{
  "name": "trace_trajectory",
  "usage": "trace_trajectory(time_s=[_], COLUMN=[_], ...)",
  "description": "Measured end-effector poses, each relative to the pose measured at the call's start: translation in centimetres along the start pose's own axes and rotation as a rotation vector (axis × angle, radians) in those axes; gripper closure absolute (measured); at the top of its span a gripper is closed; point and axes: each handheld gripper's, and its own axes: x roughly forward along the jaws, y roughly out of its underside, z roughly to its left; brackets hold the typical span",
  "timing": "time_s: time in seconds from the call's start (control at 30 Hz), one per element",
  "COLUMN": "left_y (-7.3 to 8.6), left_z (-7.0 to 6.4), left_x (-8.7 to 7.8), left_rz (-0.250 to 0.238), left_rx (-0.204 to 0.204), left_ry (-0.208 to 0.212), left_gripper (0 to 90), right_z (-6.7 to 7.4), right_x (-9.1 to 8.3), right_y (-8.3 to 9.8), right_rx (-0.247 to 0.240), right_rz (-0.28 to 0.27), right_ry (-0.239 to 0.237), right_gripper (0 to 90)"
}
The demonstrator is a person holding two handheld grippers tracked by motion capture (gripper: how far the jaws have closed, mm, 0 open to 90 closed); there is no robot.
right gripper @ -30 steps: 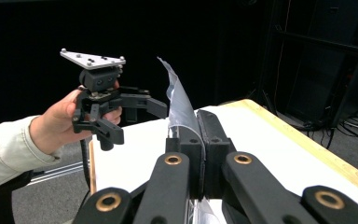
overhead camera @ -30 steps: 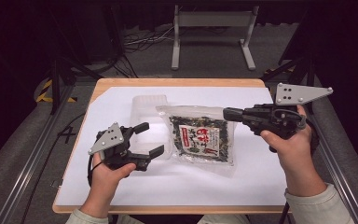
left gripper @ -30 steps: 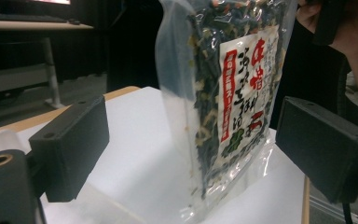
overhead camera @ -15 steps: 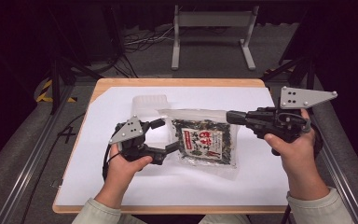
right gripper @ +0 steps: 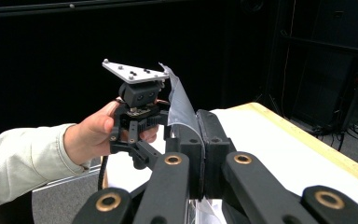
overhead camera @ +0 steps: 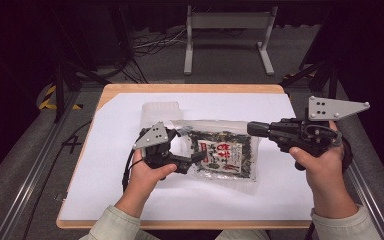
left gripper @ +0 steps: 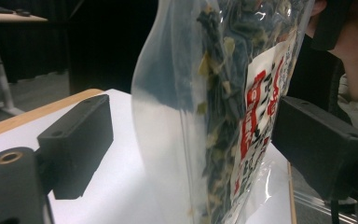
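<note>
A clear bag of dried seaweed [overhead camera: 226,154] with a red and white label lies across the middle of the white sheet, lifted at its right end. My right gripper [overhead camera: 252,129] is shut on the bag's clear upper right edge; in the right gripper view its jaws [right gripper: 203,140] pinch the film [right gripper: 179,105] tight. My left gripper [overhead camera: 189,146] is open at the bag's left end. In the left gripper view the bag [left gripper: 223,107] hangs between the two spread pads [left gripper: 77,140], with a gap on the left side.
A clear empty plastic tub [overhead camera: 160,110] rests on the white sheet [overhead camera: 110,175] just behind the left gripper. The wooden table edge [overhead camera: 180,224] runs along the front. A white metal stand [overhead camera: 227,35] is on the floor beyond the table.
My left gripper has travelled right from the open sheet to the bag's left end, so the bag now sits between its jaws. The right gripper keeps its hold and has shifted slightly right.
</note>
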Motion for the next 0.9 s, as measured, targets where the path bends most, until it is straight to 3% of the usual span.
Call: trace_trajectory(time_s=[0.2, 0.47, 0.67, 0.9], left_y=[0.1, 0.1, 0.1, -0.1], left_z=[0.1, -0.2, -0.2, -0.5], left_x=[0.8, 1.6, 1.7, 1.5], left_rz=[-0.018, -0.061, -0.075, -0.112], left_rx=[-0.002, 0.014, 0.011, 0.012], left_ry=[0.042, 0.131, 0.159, 0.2], left_gripper=[16.9, 27.7, 33.8, 48.0], right_z=[0.0, 0.1, 0.1, -0.1], right_x=[-0.3, -0.7, -0.6, -0.7], right_y=[0.3, 0.5, 0.6, 0.7], right_rx=[0.005, 0.009, 0.013, 0.014], right_rz=[-0.009, -0.035, -0.037, -0.035], right_ry=[0.003, -0.001, -0.004, 0.004], right_gripper=[90.0, 90.0, 90.0, 90.0])
